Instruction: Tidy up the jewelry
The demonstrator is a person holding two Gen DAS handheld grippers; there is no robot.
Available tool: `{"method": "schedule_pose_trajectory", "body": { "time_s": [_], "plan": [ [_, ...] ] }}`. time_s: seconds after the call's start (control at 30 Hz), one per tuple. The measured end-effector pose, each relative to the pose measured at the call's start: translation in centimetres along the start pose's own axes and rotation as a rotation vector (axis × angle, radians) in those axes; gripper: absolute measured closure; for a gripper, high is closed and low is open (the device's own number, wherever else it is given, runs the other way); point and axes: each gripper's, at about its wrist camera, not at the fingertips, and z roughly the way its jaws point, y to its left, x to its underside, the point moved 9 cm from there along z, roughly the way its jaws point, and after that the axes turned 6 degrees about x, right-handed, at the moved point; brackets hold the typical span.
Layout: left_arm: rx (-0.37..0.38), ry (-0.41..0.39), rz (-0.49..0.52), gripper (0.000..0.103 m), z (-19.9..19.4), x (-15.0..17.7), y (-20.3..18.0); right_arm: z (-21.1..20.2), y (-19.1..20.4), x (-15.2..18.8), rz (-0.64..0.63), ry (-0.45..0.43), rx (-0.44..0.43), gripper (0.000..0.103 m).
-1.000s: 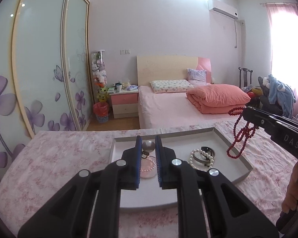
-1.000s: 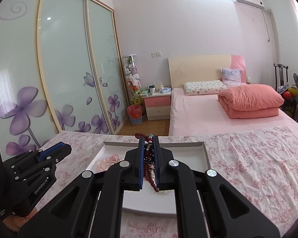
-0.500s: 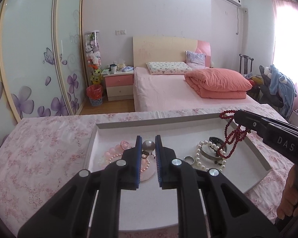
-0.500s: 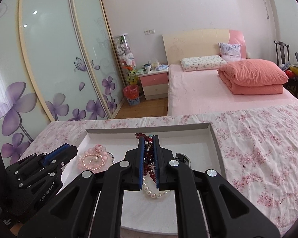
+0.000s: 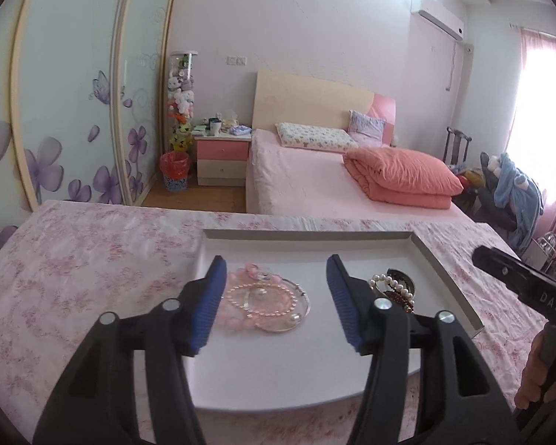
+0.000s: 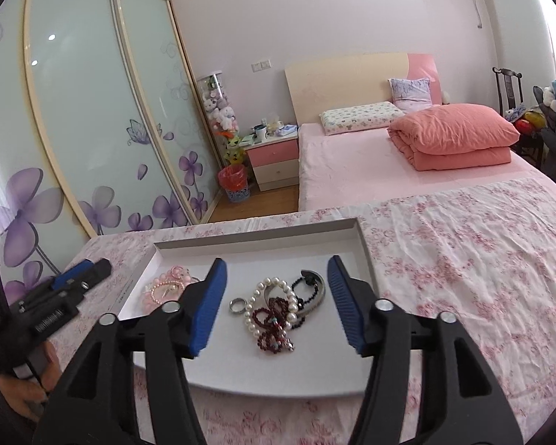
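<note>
**Both jaws released over the jewelry tray**

Pink floral bedding is carrying the white tray [image 6: 363, 244], and I am holding both tools above it. My right gripper [image 6: 276, 298] is hanging spread wide, gripping nothing; the red bead strand [image 6: 272, 328] is lying between and just ahead of its jaws, piled on the pearl bracelet [image 6: 268, 304] beside a small ring [image 6: 237, 306], apparently grouped there on purpose. My left gripper [image 5: 276, 296] is also gaping empty, framing the pink bead bracelets [image 5: 257, 296] between its jaws, probably lining up for the next sorting grasp.
</note>
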Motion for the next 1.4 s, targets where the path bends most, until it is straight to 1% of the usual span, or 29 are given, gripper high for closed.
{"method": "schedule_pose_trajectory", "body": {
  "time_s": [0.07,0.13,0.17,0.23,0.27,0.3,0.33,0.43,0.63,0.8,0.97,1.4],
  "plan": [
    [-0.011,-0.016,-0.009,0.038,-1.7,0.0,0.6,-1.5,0.0,0.5,-0.012,-0.007,0.007,0.038],
    [-0.031,-0.03,-0.008,0.028,-3.5,0.4,1.1,-2.9,0.0,1.1,-0.017,-0.01,0.009,0.028],
    [-0.053,-0.037,-0.002,0.026,-4.8,0.8,1.5,-3.4,0.2,1.3,-0.021,-0.01,0.009,0.026],
    [-0.075,-0.043,0.005,0.015,-6.5,1.5,1.7,-5.0,0.6,2.2,-0.042,-0.012,0.019,0.019],
    [-0.091,-0.05,0.005,0.012,-7.7,2.0,1.9,-5.9,0.8,2.7,-0.056,-0.014,0.025,0.015],
    [-0.107,-0.055,0.003,0.006,-8.6,2.5,2.1,-6.4,1.1,3.0,-0.065,-0.017,0.031,0.008],
    [-0.125,-0.058,0.002,0.004,-9.6,3.1,2.3,-7.1,1.3,3.4,-0.073,-0.02,0.037,0.006],
    [-0.173,-0.07,0.003,0.004,-12.0,4.5,2.7,-8.9,2.0,4.9,-0.095,-0.028,0.043,0.002],
    [-0.242,-0.083,0.043,0.004,-15.2,7.2,2.2,-11.0,3.1,7.6,-0.116,-0.031,0.073,0.002],
    [-0.259,-0.089,0.082,0.004,-16.7,8.6,1.1,-12.4,3.3,9.4,-0.145,-0.05,0.116,0.002],
    [-0.254,-0.083,0.086,0.004,-17.0,9.2,0.7,-13.1,3.1,10.1,-0.159,-0.07,0.144,0.002],
    [-0.264,-0.06,0.085,0.004,-16.5,9.7,0.6,-13.2,2.4,10.3,-0.136,-0.069,0.144,0.002]
  ]
}}
